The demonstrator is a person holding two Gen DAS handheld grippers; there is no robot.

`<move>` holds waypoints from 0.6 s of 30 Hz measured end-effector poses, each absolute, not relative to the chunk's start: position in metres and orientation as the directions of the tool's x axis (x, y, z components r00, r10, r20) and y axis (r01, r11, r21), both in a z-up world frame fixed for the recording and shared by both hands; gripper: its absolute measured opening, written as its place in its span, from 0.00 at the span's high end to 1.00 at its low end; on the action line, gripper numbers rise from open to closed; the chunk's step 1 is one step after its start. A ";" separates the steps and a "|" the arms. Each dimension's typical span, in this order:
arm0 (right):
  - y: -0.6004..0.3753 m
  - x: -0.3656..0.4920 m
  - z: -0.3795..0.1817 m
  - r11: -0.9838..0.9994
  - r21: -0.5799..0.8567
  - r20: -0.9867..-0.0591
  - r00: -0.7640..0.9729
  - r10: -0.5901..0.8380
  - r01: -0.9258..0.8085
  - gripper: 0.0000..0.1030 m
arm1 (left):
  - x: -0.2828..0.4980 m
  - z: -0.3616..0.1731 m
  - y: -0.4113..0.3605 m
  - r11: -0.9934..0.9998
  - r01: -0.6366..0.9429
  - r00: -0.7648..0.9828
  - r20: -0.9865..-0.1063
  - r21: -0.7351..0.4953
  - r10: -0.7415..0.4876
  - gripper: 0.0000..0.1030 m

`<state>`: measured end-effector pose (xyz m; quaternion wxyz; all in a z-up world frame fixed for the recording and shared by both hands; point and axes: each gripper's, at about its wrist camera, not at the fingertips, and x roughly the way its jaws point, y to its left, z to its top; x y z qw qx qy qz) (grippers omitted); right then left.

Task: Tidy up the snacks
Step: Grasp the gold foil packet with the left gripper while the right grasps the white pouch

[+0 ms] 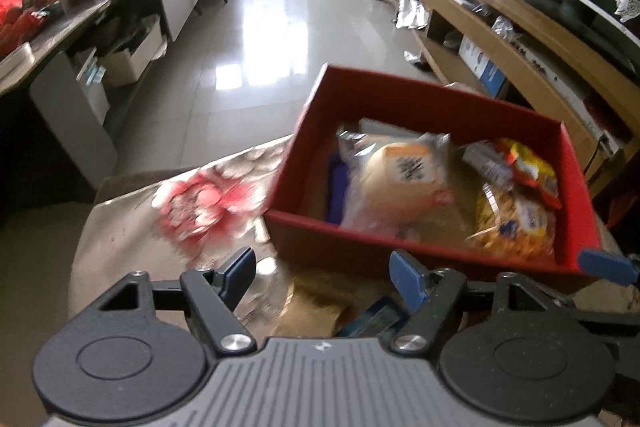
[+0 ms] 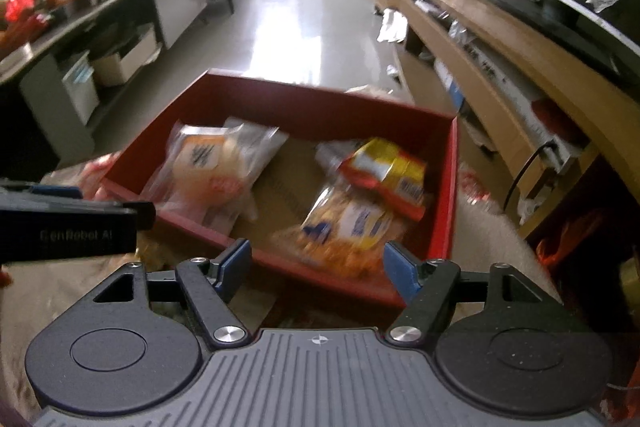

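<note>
A red box (image 1: 400,99) sits on a flowered cloth and also shows in the right wrist view (image 2: 312,95). Inside lie a clear bread packet (image 1: 396,179) (image 2: 208,167), a yellow and red snack bag (image 1: 528,167) (image 2: 388,171) and a yellow biscuit pack (image 1: 516,223) (image 2: 352,227). My left gripper (image 1: 324,271) is open and empty in front of the box's near wall. My right gripper (image 2: 316,267) is open and empty over the near wall, close to the biscuit pack. A gold packet (image 1: 316,303) and a blue item (image 1: 372,319) lie on the cloth below the left gripper.
The flowered cloth (image 1: 200,203) covers the low table. A dark cluttered table (image 1: 80,7) stands at the left, wooden shelving (image 1: 520,39) at the right, tiled floor (image 1: 272,27) beyond. The left gripper's body (image 2: 68,223) shows at the right wrist view's left edge.
</note>
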<state>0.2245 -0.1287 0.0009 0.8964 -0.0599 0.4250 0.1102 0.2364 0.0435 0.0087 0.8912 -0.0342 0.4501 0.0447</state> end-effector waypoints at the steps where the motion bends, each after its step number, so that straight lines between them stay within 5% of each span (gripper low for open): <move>1: -0.127 0.221 -0.001 0.967 -0.012 -0.781 0.606 0.151 -0.256 0.24 | 0.234 0.006 0.048 0.993 -0.116 0.584 -0.810 -0.015 0.056 0.25; 18: -0.112 0.199 -0.020 0.954 0.018 -0.843 0.509 0.176 -0.300 0.23 | 0.257 -0.060 0.063 0.988 -0.150 0.445 -0.894 -0.029 0.041 0.25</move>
